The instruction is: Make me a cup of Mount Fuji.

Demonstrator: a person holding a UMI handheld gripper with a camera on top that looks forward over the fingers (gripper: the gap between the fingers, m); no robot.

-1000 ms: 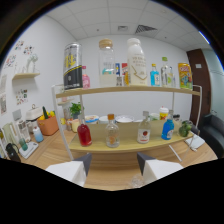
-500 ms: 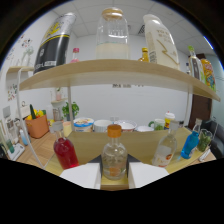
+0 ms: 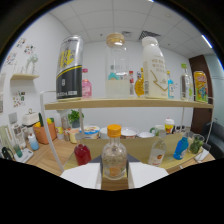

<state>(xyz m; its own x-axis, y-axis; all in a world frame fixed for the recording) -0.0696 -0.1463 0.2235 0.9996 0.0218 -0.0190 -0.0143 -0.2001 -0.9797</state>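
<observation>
My jaws: spread wide, gripping nothing; the clear bottle (image 3: 114,157) with an orange cap stands between them, gaps either side.
Bottle's place: on the bench (image 3: 50,156), red bottle (image 3: 82,153) just beside it.
Shelf (image 3: 125,104) above: black can (image 3: 69,68), glass jar (image 3: 117,65), white bottle (image 3: 154,67).

Low in the frame's centre, the clear glass bottle (image 3: 114,157) is gleaming glossy under its matt yellow-orange cap, standing between the white, smooth, probably plastic fingers (image 3: 82,175) with a gap either side. The wooden shelf (image 3: 125,104) across the middle is showing a pale, satiny finish. At upper left, the tall can (image 3: 69,68) is shining like metal. The upper-centre jar (image 3: 116,67) is looking like transparent glass.
</observation>
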